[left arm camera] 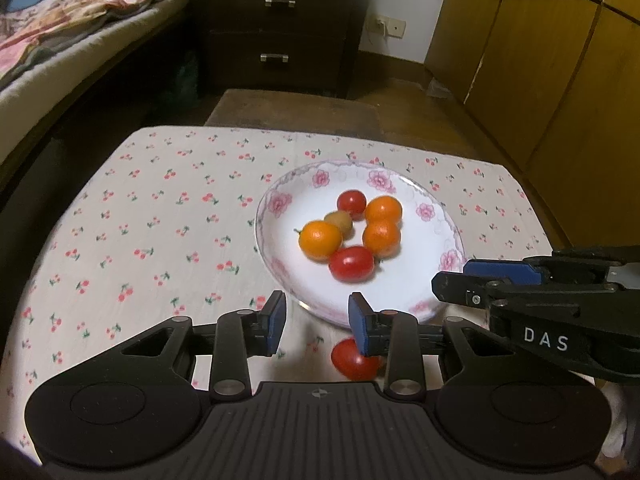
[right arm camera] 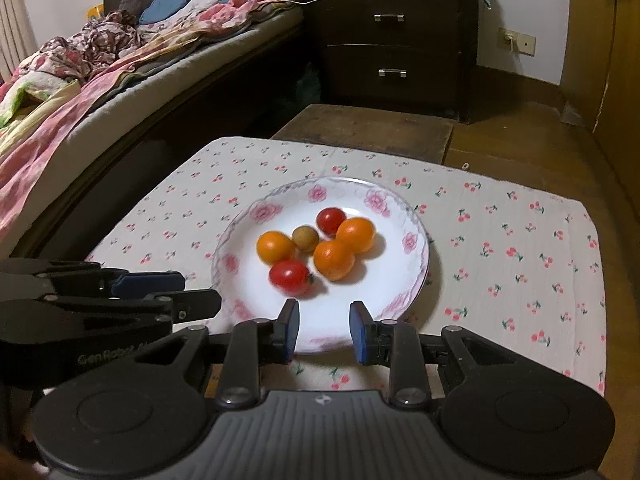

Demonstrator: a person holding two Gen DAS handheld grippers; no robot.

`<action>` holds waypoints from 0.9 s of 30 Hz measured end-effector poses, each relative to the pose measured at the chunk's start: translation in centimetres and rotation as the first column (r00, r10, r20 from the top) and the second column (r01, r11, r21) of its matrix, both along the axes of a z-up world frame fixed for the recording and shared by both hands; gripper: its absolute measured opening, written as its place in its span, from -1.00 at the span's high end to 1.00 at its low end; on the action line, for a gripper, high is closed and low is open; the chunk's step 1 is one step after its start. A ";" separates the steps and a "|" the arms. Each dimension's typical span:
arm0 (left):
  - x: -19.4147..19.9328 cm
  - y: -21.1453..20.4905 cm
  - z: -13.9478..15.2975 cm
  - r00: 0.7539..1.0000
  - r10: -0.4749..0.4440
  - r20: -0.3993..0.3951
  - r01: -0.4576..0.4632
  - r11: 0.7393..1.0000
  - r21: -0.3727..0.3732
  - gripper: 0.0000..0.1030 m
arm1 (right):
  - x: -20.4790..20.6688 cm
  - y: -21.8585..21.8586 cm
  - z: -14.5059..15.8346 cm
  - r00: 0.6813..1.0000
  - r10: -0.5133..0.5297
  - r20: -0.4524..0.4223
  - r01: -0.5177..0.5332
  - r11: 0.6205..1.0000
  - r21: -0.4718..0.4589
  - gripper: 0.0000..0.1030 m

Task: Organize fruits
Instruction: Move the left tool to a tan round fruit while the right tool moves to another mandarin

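- Left black two-finger gripper with blue pads [left arm camera: 317,322]: jaws apart, nothing clamped, hovering at near rim of plate.
- Loose red cherry tomato [left arm camera: 354,360] on cloth just under the left gripper's right-hand finger, partly hidden by pad, outside plate.
- Right black two-finger gripper with blue pads [right arm camera: 324,332]: jaws apart, nothing clamped, tips over near rim of plate.
- In left wrist view right gripper [left arm camera: 472,280] enters from right edge, beside plate rim; in right wrist view left gripper [right arm camera: 192,296] enters from left edge.
- White round ceramic plate with pink flower border [right arm camera: 408,240] [left arm camera: 280,204] at centre of cloth.
- On plate, clustered and touching: three small orange round citrus fruits [right arm camera: 335,260], two red cherry tomatoes [right arm camera: 291,277], one small brown round fruit [right arm camera: 305,239].
- White tablecloth with red cherry print [right arm camera: 512,256] under plate.
- Beyond: dark wooden two-drawer nightstand [right arm camera: 392,48], bed with pink floral bedding [right arm camera: 60,92].
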State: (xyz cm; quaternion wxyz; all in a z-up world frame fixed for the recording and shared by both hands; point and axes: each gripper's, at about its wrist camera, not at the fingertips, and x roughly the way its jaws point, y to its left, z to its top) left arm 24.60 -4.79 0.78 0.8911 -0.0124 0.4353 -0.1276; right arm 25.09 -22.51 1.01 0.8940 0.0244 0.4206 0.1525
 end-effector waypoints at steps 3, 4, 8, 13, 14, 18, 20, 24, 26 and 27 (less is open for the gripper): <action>-0.8 0.2 -0.2 1.000 -0.002 -0.010 0.002 1.000 -0.001 0.16 | -1.0 0.2 -0.2 1.000 0.003 -0.013 -0.003 1.000 0.006 0.44; -1.0 0.3 -0.3 1.000 -0.001 -0.015 0.001 1.000 -0.003 0.16 | -1.3 0.3 -0.2 1.000 0.006 -0.015 -0.006 1.000 0.005 0.44; -2.2 0.5 -0.5 1.000 -0.005 -0.031 0.005 1.000 -0.010 0.15 | -2.6 0.6 -0.5 0.999 0.019 -0.036 -0.019 1.000 0.003 0.44; -3.5 0.6 -0.7 0.999 -0.014 -0.042 0.014 1.000 -0.012 0.13 | -3.6 0.6 -0.9 0.998 0.018 -0.056 -0.018 1.000 0.000 0.44; -3.7 0.7 -0.7 0.999 -0.015 -0.044 0.015 1.000 -0.013 0.13 | -3.8 0.4 -1.0 0.998 0.012 -0.062 -0.012 1.000 -0.001 0.44; -4.8 0.7 -0.9 0.998 -0.027 -0.055 0.025 0.999 -0.024 0.13 | -4.3 0.3 -1.2 0.997 0.000 -0.080 0.000 1.000 0.002 0.44; -5.4 0.4 -0.9 0.997 -0.038 -0.060 0.037 0.999 -0.025 0.13 | -4.5 0.4 -1.4 0.996 0.007 -0.087 -0.007 1.000 -0.001 0.44; -6.6 0.0 -1.3 0.995 -0.065 -0.078 0.063 0.998 -0.027 0.11 | -4.6 0.6 -1.7 0.995 0.015 -0.103 -0.016 1.000 -0.008 0.44; -7.2 -0.3 -1.6 0.993 -0.081 -0.086 0.079 0.997 -0.023 0.11 | -4.6 0.3 -1.7 0.994 0.004 -0.107 -0.005 1.000 -0.008 0.44; -7.4 -0.5 -1.7 0.992 -0.087 -0.089 0.086 0.996 -0.020 0.11 | -4.5 0.1 -1.6 0.994 0.000 -0.107 0.000 1.000 -0.005 0.44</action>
